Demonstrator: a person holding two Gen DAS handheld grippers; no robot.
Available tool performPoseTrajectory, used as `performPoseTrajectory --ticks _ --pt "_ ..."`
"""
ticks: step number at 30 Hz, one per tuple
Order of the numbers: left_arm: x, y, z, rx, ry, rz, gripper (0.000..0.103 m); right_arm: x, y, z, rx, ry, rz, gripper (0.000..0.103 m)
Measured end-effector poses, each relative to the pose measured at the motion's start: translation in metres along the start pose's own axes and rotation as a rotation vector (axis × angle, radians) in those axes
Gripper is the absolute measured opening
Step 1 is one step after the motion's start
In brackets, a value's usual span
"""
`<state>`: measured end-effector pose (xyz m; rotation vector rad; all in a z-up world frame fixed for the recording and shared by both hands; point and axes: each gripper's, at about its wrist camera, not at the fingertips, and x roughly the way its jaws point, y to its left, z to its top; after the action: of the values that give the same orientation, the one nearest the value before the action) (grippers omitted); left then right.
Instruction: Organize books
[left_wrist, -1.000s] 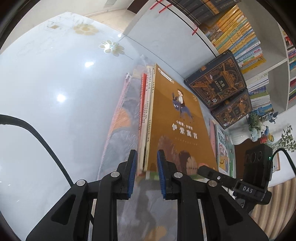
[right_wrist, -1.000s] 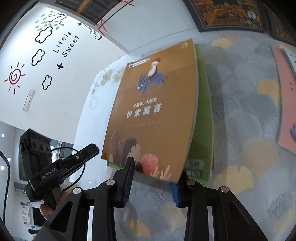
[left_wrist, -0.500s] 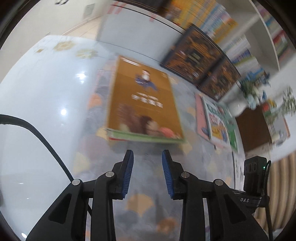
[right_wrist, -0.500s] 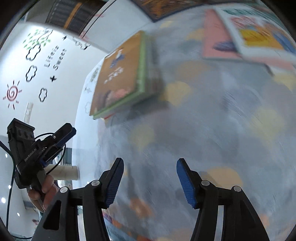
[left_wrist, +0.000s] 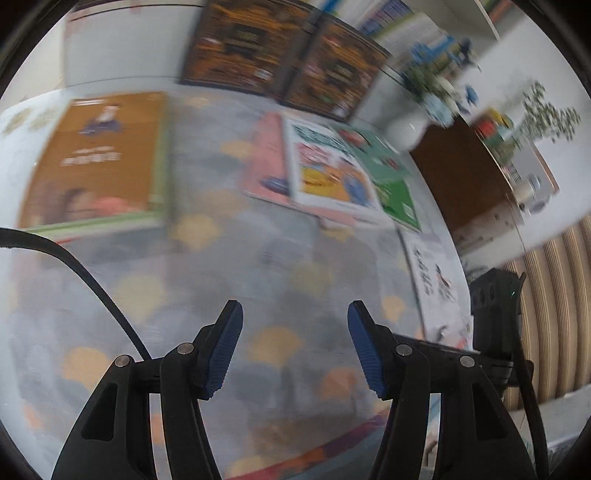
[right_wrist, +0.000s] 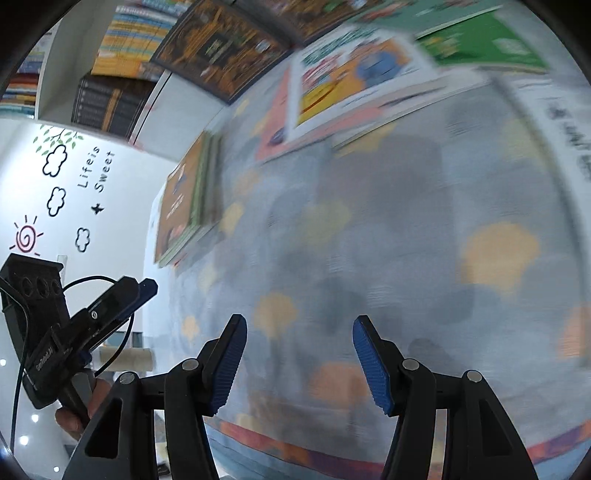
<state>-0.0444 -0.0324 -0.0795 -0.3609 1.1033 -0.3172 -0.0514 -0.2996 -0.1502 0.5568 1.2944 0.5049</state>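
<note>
A stack of books topped by a brown-covered book (left_wrist: 96, 158) (right_wrist: 177, 206) lies flat on the patterned tablecloth (left_wrist: 236, 280) at the far left. Loose books lie spread to the right: a pink one (left_wrist: 267, 162), a white and yellow picture book (left_wrist: 328, 170) (right_wrist: 351, 77), a green one (left_wrist: 395, 184) (right_wrist: 480, 44) and a white one (left_wrist: 436, 284). My left gripper (left_wrist: 294, 347) hovers over bare cloth, jaws opening, nothing between them. My right gripper (right_wrist: 298, 363) also stands open and empty above the cloth. Both views are motion-blurred.
Two dark ornate books (left_wrist: 284, 62) lean against the white bookshelf (left_wrist: 122, 48) at the back. A white vase with flowers (left_wrist: 417, 122) and a brown cabinet (left_wrist: 465, 184) stand at the right. The other gripper (right_wrist: 74, 339), held by a hand, shows at left in the right wrist view.
Both grippers let go of the brown-topped stack, opened, and swung away to the right; the stack now lies flat at the far left and the loose books have come into view.
</note>
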Motion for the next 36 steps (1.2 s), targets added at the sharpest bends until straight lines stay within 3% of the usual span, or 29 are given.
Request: performPoseTrajectory --ticks 3,8,12,16,27,30,33,36 --pt "0.023 -0.037 -0.002 0.029 0.036 -0.037 0.057 -0.032 -0.026 0.003 0.014 -0.056 -0.060 0.058" --pt "0.070 -0.090 -0.010 0.041 0.124 -0.104 0.057 -0.097 -0.101 0.008 0.118 -0.203 -0.191 0.058" --pt "0.103 -0.120 -0.019 0.039 0.181 -0.118 0.057 -0.137 -0.160 0.015 0.227 -0.270 -0.262 0.058" --pt "0.127 -0.146 -0.028 0.068 0.221 -0.119 0.057 -0.160 -0.190 0.027 0.223 -0.312 -0.311 0.058" --pt "0.144 -0.152 -0.037 -0.019 0.215 -0.117 0.057 -0.145 -0.205 0.064 0.073 -0.269 -0.379 0.052" --pt "0.152 -0.144 -0.038 -0.044 0.211 -0.114 0.057 -0.139 -0.197 0.066 0.013 -0.256 -0.394 0.052" --pt "0.156 -0.142 -0.038 -0.063 0.198 -0.140 0.057 -0.128 -0.183 0.063 -0.041 -0.192 -0.346 0.052" --pt "0.160 -0.144 -0.040 -0.072 0.193 -0.146 0.057 -0.117 -0.165 0.053 -0.130 -0.161 -0.400 0.052"
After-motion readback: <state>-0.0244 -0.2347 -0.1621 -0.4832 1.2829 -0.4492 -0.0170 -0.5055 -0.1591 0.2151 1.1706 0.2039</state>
